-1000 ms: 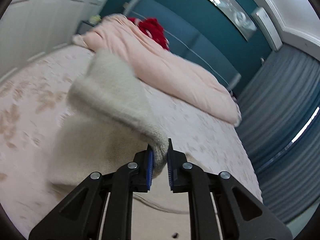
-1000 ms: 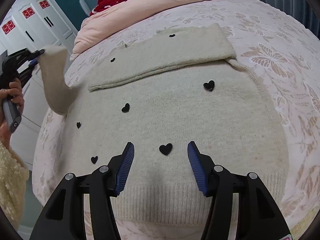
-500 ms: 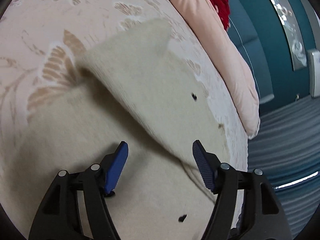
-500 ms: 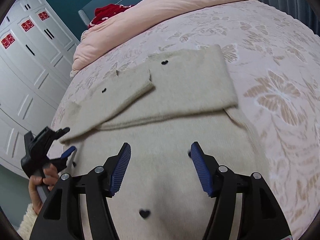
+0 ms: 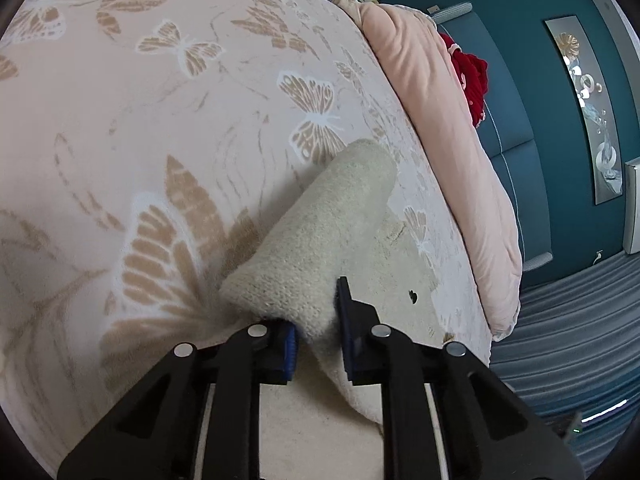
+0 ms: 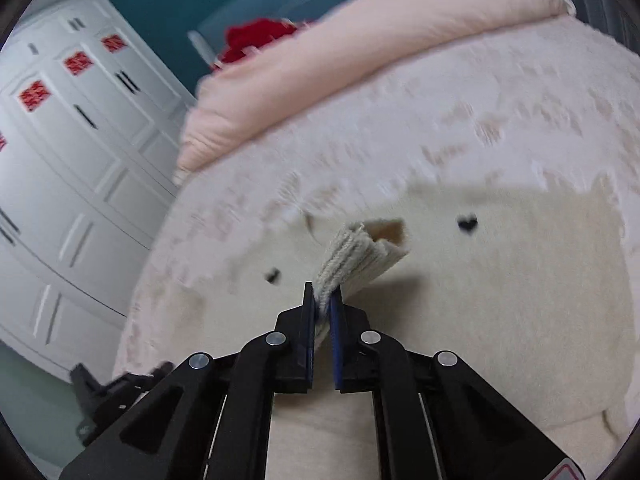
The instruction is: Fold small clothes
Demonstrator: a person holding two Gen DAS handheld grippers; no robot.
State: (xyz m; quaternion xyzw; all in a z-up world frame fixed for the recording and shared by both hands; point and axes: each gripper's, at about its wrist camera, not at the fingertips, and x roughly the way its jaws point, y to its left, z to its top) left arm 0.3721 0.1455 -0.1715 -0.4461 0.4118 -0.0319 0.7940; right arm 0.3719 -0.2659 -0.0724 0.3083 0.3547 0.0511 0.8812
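We are working over a wide bed (image 5: 168, 128) whose pink cover is showing tan butterfly prints, with a rolled peach quilt (image 5: 444, 136) lying along its far side and a red garment (image 5: 472, 76) sitting behind that against the teal wall. White wardrobe doors (image 6: 68, 168) with red paper cut-outs are standing to the left in the right wrist view. The cream sweater (image 6: 480, 320), dotted with small black hearts, is lying spread across the bed, filling most of the near area. Our left gripper (image 5: 318, 322) has just been closing its jaws, and they are now pinching a thick fold of the sweater's knit, which is rising in a hump ahead of them. Our right gripper (image 6: 322, 308) has also just been closing its jaws, and they are now nearly together, clamping a ribbed edge of the sweater that is standing up off the flat fabric.
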